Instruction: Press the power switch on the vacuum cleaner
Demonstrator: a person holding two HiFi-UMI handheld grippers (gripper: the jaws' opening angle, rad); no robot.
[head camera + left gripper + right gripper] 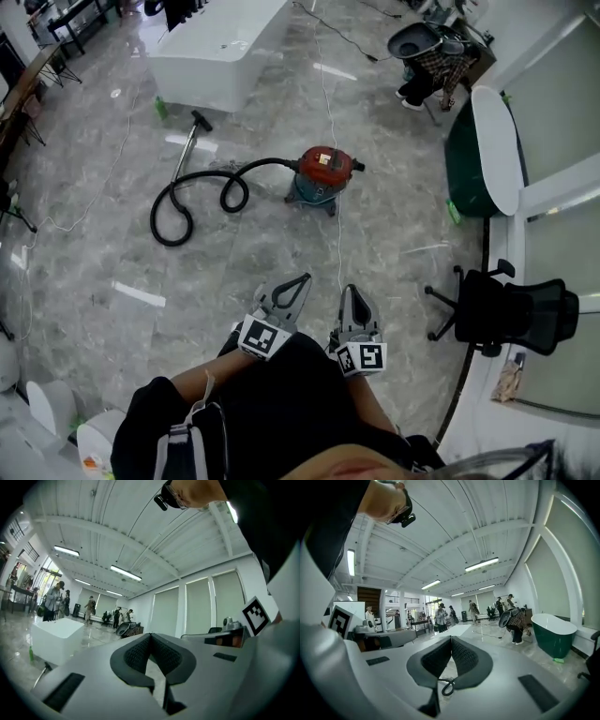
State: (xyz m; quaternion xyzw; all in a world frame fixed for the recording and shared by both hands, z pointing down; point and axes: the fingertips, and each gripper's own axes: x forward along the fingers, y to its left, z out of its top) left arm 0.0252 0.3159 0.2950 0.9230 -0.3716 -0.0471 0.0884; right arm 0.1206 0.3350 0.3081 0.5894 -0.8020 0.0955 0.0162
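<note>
Nothing pressed yet: vacuum [323, 172] sits on the floor [234, 272], well ahead; left tool [304, 278] and right tool [350, 290] both clenched, empty.

Open floor [281, 246] before vacuum cleaner [322, 172]

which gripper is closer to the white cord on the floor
The right gripper: the white cord runs down to just beside its fingers, while the left gripper sits farther to the side.
</note>
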